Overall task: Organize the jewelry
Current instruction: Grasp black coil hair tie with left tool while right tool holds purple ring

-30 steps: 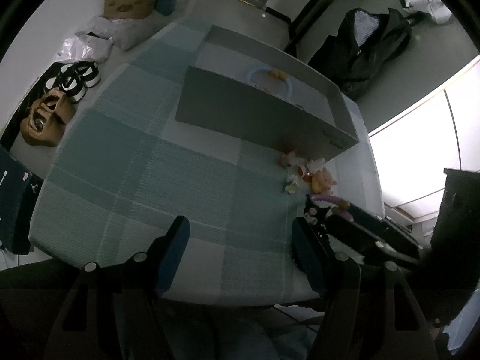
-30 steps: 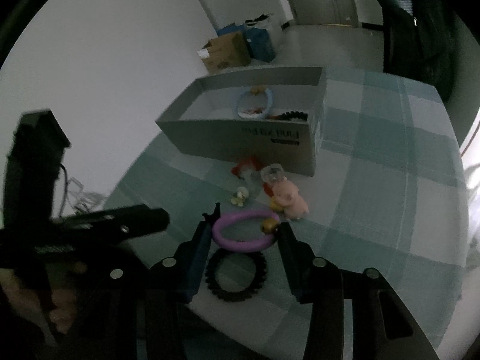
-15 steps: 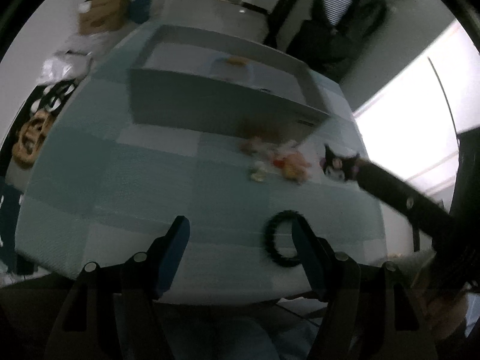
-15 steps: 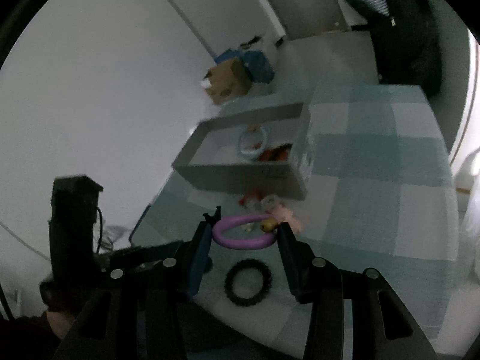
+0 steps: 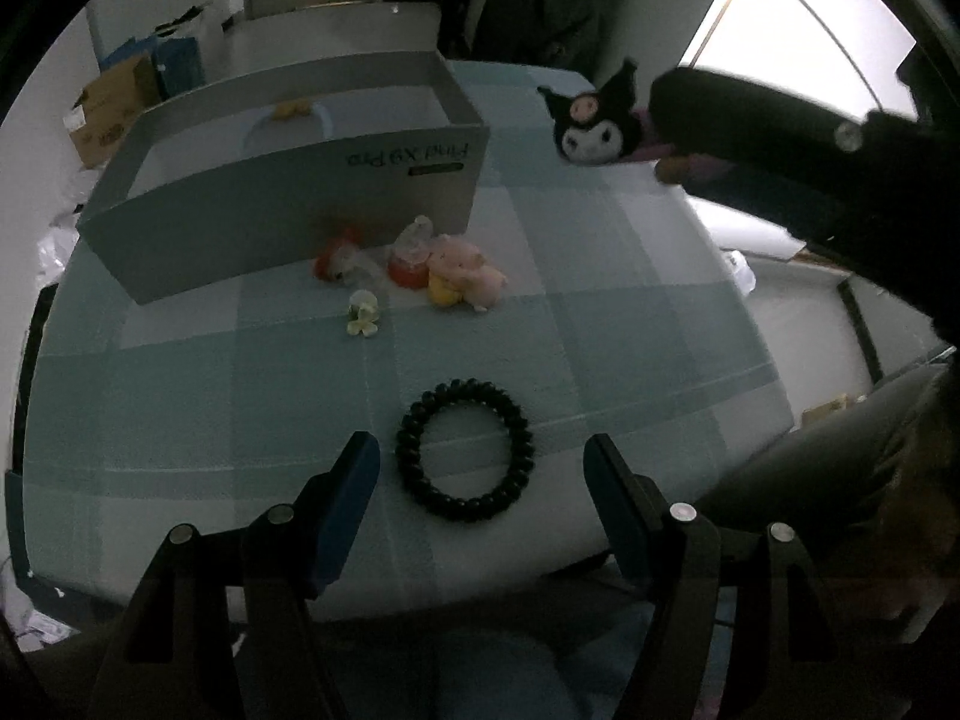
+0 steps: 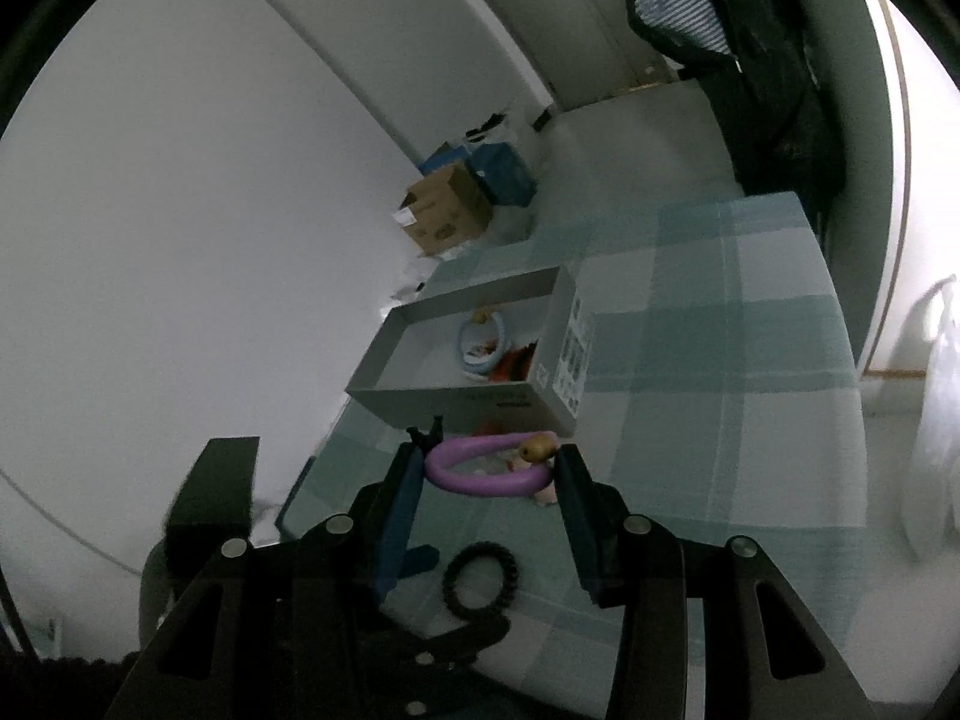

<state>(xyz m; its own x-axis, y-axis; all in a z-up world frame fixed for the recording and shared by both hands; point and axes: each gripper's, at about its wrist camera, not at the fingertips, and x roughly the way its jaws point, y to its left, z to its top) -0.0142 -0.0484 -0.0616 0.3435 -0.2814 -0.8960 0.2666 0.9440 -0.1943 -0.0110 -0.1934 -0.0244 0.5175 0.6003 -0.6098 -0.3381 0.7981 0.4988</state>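
Right tongs (image 6: 486, 471) lifted higher, still clamping smooth purple bangle (image 6: 480, 480); left tongs (image 5: 480, 480) wide open, empty, over ribbed black coil ring (image 5: 465, 449) on bench (image 5: 630, 330).

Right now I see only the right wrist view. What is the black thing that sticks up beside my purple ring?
Observer: It is a black plush head with a white face, fixed on the purple ring that the right claw grips.
Operator: Is the left claw open?
Observer: Yes. The left claw is open, and the black coil tie lies flat between its fingers, touching neither.
Operator: What lies in front of the box?
Observer: Among other small pieces, a white flower piece lies apart from the box, on its near side.
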